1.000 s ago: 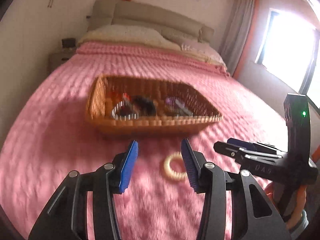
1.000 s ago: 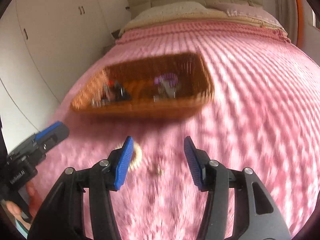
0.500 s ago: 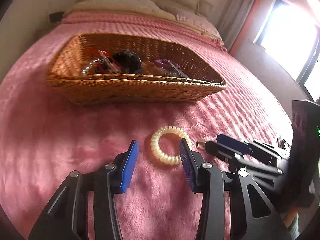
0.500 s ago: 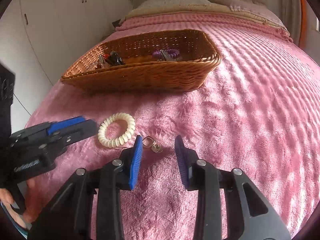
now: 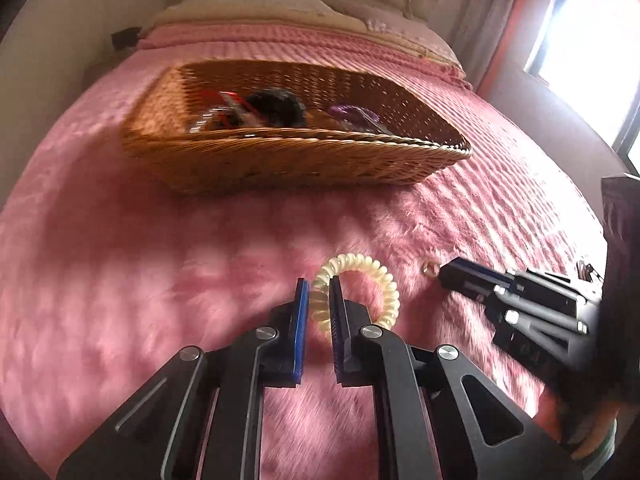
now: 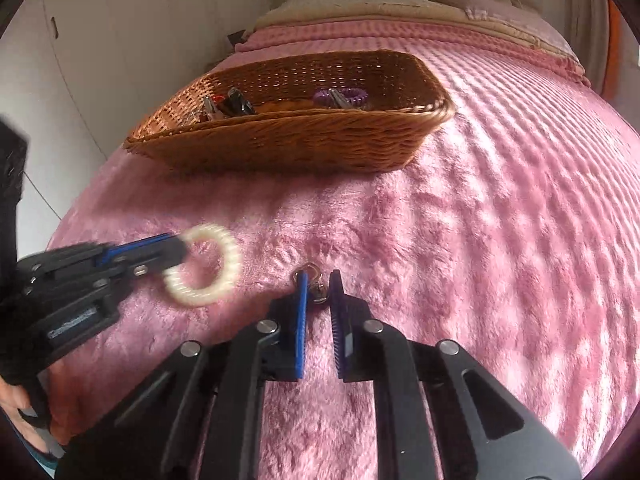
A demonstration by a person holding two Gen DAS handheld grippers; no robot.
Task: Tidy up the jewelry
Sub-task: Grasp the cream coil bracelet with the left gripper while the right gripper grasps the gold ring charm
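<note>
A cream spiral hair tie [image 5: 384, 280] lies on the pink blanket. My left gripper [image 5: 320, 284] is closing, and its blue pads pinch the ring's left side. The right wrist view shows the same grip from the side, with the left gripper [image 6: 178, 250] and hair tie [image 6: 224, 276] blurred. My right gripper [image 6: 318, 280] is closing too, with a small metal earring [image 6: 309, 270] caught between its tips. In the left wrist view, the right gripper [image 5: 444, 274] points at that earring [image 5: 429, 268]. Behind both stands a wicker basket [image 5: 300, 148] [image 6: 288, 124].
The basket holds a purple spiral tie [image 6: 344, 96], a black scrunchie [image 5: 276, 108] and several clips [image 6: 224, 106]. Pillows [image 5: 256, 0] lie at the head of the bed. A bright window [image 5: 592, 32] is on the right and white wardrobe doors [image 6: 120, 40] on the left.
Both grippers have come down to the blanket and their jaws have closed, the left onto the hair tie's side, the right around the small earring.
</note>
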